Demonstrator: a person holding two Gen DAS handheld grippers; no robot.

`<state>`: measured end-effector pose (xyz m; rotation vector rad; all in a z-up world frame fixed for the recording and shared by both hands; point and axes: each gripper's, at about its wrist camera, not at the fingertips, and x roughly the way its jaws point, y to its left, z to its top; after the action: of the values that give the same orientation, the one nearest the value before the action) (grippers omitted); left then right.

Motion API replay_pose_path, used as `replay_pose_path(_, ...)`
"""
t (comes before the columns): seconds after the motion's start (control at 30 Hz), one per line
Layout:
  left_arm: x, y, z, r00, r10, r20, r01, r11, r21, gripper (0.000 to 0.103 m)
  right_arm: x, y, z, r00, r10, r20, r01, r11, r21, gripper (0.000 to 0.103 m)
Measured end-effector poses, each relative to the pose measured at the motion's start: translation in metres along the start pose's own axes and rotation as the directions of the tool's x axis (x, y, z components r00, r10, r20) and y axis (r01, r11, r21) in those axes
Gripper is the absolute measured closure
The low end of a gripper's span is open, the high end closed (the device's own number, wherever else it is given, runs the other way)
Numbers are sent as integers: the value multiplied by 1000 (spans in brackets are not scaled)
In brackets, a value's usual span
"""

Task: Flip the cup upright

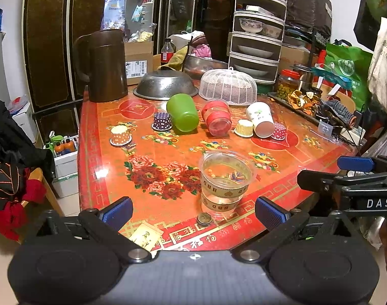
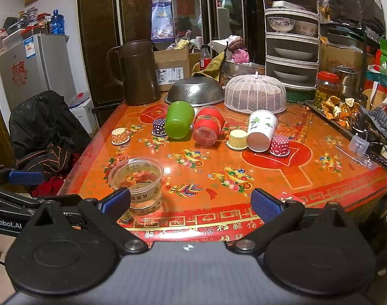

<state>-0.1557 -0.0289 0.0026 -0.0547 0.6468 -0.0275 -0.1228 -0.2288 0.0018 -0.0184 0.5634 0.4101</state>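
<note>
A clear plastic cup with a gold "HBD" band stands upright near the table's front edge; it also shows in the right wrist view. A green cup, a red-banded clear cup and a white paper cup lie on their sides mid-table. My left gripper is open and empty, just in front of the clear cup. My right gripper is open and empty, to the right of the clear cup; it also shows in the left wrist view.
Small cupcake liners sit among the tipped cups. A brown jug, a steel colander and a white mesh food cover stand at the back. A tray of clutter lines the right edge.
</note>
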Motion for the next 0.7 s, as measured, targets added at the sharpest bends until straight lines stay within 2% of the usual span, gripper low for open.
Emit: replay_pose_path(0.7,0,-1,-1,1000,-6,-1,6,1000,-1,0,1,-2,0,1000,0,-1,0,1000,5,1)
